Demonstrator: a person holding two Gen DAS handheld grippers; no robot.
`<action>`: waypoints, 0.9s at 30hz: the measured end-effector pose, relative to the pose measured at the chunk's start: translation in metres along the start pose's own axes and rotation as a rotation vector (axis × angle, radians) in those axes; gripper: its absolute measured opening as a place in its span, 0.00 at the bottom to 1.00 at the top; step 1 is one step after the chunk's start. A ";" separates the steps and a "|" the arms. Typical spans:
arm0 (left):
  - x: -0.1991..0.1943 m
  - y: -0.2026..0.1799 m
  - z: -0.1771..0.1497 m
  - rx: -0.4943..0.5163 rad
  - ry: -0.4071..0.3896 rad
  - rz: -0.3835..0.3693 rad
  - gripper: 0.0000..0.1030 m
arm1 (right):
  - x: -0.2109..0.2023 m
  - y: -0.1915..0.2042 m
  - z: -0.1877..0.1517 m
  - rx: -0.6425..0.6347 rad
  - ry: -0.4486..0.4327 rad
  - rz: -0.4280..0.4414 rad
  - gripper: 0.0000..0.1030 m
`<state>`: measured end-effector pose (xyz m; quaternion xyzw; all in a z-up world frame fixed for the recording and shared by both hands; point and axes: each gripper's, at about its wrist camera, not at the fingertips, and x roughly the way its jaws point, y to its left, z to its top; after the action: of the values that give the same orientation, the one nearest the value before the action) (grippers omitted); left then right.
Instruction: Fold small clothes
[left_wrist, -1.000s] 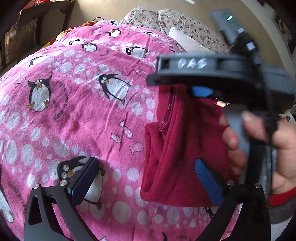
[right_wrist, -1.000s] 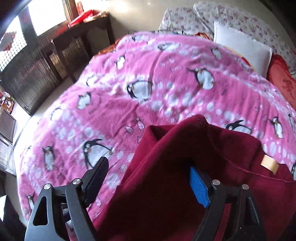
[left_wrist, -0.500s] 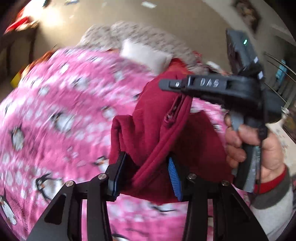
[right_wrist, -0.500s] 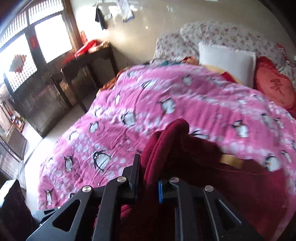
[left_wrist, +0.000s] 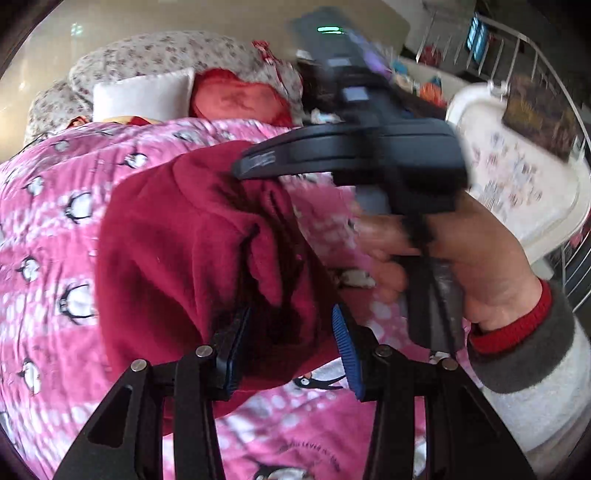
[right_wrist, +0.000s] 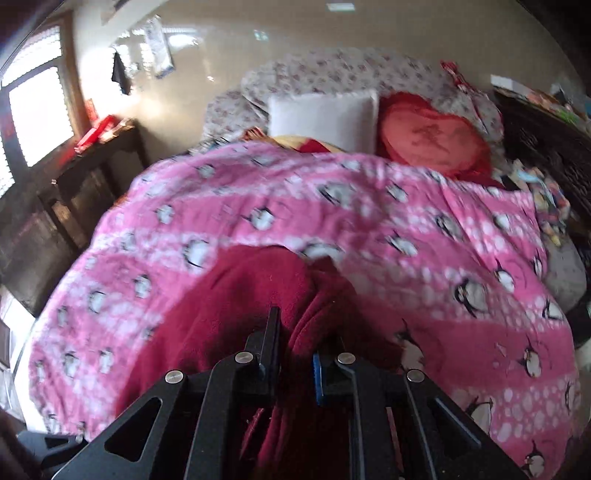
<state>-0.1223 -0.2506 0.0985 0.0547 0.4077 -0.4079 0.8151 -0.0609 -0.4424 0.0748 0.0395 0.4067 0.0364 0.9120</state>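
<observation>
Both grippers, left and right, had lifted the red garment, jaws clamped on its folds.

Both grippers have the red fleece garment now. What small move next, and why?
Probably draw the two apart: left gripper and right gripper each pinch the bunched red fleece garment above the penguin blanket, so spreading should flatten it.

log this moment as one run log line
step: lift to fold | left claw: shut on red garment | right claw: shut on red garment | under: penguin blanket
</observation>
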 end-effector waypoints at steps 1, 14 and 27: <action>0.002 -0.004 -0.001 0.020 0.012 0.007 0.42 | 0.008 -0.008 -0.004 0.012 0.019 0.000 0.13; -0.076 0.085 0.003 -0.056 -0.084 0.220 0.70 | -0.068 -0.014 -0.037 0.117 -0.036 0.156 0.71; -0.034 0.081 -0.030 -0.047 0.014 0.250 0.70 | -0.049 0.021 -0.070 0.171 0.020 0.354 0.63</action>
<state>-0.0944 -0.1632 0.0824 0.0888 0.4127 -0.2932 0.8578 -0.1461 -0.4233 0.0664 0.1873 0.4041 0.1621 0.8806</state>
